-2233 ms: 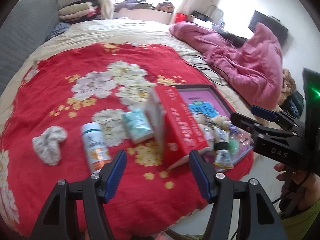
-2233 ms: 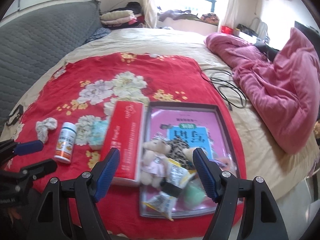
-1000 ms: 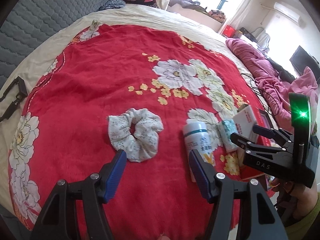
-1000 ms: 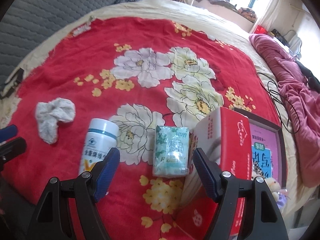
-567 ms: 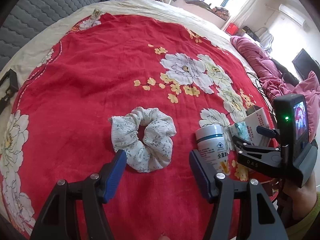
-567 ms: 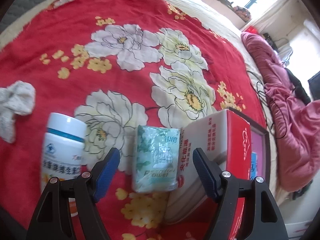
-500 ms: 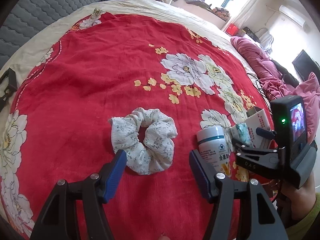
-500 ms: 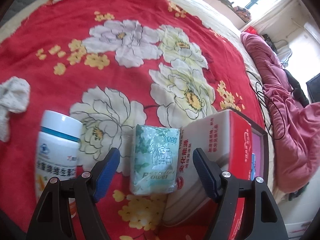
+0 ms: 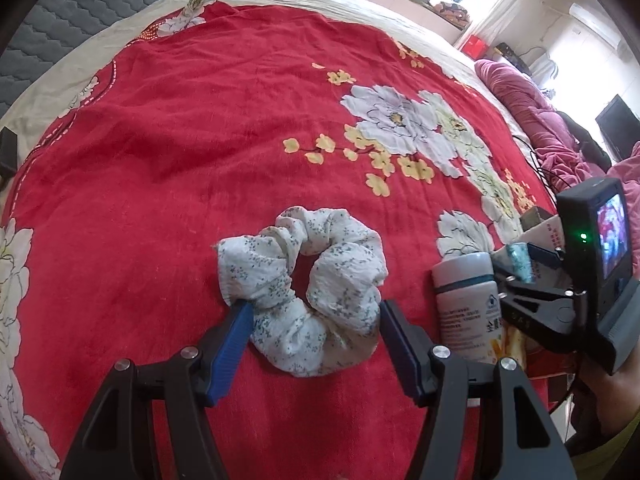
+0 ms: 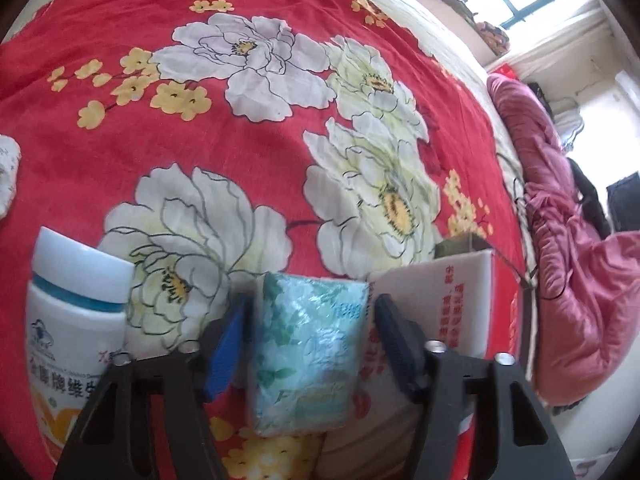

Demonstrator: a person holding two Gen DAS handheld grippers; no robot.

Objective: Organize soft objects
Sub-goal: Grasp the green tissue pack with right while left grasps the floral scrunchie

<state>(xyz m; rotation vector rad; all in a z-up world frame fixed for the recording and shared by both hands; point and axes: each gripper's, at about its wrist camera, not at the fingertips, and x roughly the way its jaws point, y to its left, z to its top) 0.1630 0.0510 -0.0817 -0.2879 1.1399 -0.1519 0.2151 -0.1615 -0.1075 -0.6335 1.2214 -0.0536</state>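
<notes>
Left claw: left gripper (image 9: 316, 320) had dropped closer to the bed than a second before; stood apart, unchanged in width, blue pads (image 9: 232, 336) flanking the near edge of the white flower-print fabric scrunchie (image 9: 304, 288), the left pad just touching the cloth, no squeeze yet.

Scrunchie place: lay flat on the red flowered blanket (image 9: 200, 120), lower centre of the left wrist view; only a sliver at the far left edge of the right wrist view.

Right claw: right gripper (image 10: 308, 332) had also come down and rolled; was closing, narrower than a second before, with the pale green plastic-wrapped tissue pack (image 10: 304, 356) between the pads; small gaps on both sides, so not yet clamped.

Tissue pack place: lower centre of the right wrist view, wedged between the white plastic pill bottle with blue band (image 10: 72, 320) at lower left and the red-and-white cardboard box (image 10: 444, 312) at lower right.

Meaning for the task: likely two soft things lined up for pick-up at once, neither lifted yet.

Risk: tight space beside the box and bottle; right pad could nudge the box on closing.
</notes>
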